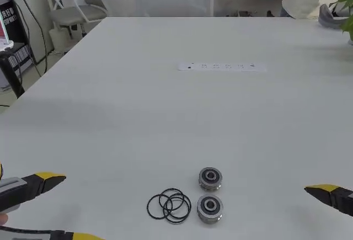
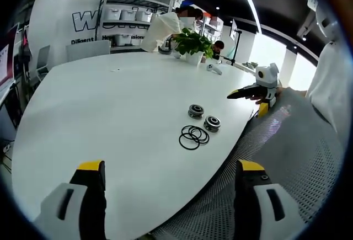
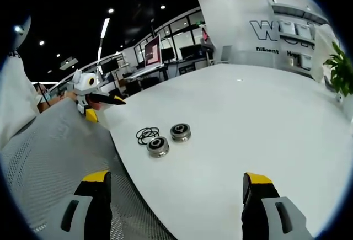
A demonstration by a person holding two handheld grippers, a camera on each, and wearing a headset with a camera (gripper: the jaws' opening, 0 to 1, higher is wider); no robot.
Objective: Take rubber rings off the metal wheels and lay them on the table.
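Black rings [image 1: 169, 205] lie piled on the surface [image 1: 165, 113], left of the near wheel [image 1: 210, 208], well apart from left gripper [image 2: 171, 165] and right gripper [image 3: 175, 176]; all jaws spread.

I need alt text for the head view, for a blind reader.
On a white table, loose black rubber rings lie left of two metal wheels. The left gripper and right gripper hover open at the sides.

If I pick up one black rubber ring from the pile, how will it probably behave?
The rubber rings look very thin, so one would probably be light and floppy, sagging out of round. They overlap in a loose pile, so lifting one may drag its neighbours. Lying flat on the table, they seem unlikely to roll.
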